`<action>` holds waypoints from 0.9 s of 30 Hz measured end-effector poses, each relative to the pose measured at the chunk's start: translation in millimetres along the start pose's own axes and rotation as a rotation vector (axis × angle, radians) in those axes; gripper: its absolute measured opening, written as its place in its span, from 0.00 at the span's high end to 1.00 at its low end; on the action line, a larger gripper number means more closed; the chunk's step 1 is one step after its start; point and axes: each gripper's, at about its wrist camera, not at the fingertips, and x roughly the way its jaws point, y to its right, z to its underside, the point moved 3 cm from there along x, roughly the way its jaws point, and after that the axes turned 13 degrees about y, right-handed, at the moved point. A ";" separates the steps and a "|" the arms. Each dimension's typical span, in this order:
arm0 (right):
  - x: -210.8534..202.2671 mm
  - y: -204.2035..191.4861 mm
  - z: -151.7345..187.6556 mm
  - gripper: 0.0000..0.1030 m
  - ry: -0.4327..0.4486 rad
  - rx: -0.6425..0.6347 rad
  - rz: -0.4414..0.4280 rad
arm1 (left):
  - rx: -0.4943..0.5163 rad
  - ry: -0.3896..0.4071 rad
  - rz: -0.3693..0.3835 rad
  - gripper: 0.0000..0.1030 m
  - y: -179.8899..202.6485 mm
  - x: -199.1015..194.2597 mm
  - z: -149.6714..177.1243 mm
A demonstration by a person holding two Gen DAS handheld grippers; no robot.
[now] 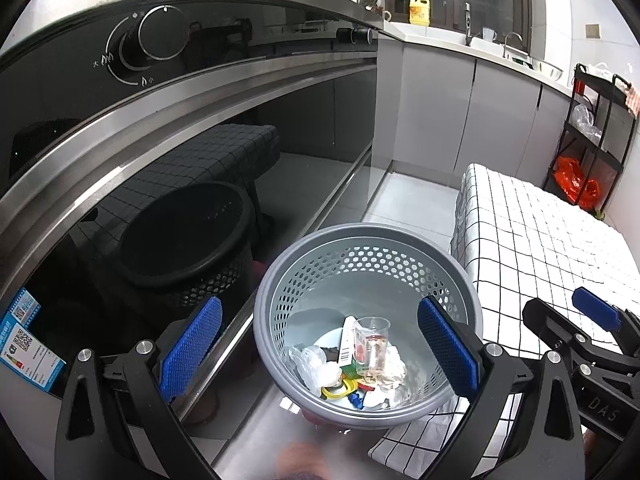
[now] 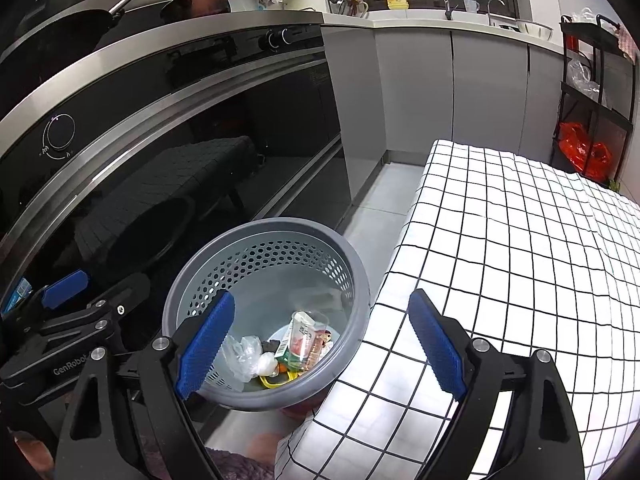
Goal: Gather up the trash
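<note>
- Hovering side by side above the floor, the left claw and the right claw both stand wide apart with nothing between their blue pads; neither grips anything.
- Just below and ahead of both sits the grey perforated basket, on the floor between the dark glass-fronted cooker and the table under its checked cloth.
- The trash lies at the bottom of the basket: a clear plastic cup, a small carton, crumpled white plastic and paper, and yellow and blue scraps.
- The visible part of the table top carries no further litter, so my judgement is that collecting is near its end, though the parts out of view may hold more.
- Risks from here: the basket's rim lies close to the hanging cloth, so a claw swinging back to the table could snag the cloth or knock the light basket over and spill it.
- The two claws hang near each other and could collide if both turn at once.
- The cooker's glass front is close on the left; a careless sweep could strike it.
</note>
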 end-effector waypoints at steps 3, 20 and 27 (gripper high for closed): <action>-1.1 -0.7 0.5 0.18 -0.001 -0.006 0.001 | 0.000 0.005 -0.006 0.06 -0.5 -2.2 0.2; -5.7 -4.5 -0.2 0.18 0.009 -0.023 0.006 | 0.000 0.001 -0.009 0.06 -0.9 -3.0 0.4; -6.1 -4.7 -0.3 0.18 0.014 -0.024 0.006 | 0.002 0.001 -0.012 0.06 0.5 -3.3 0.8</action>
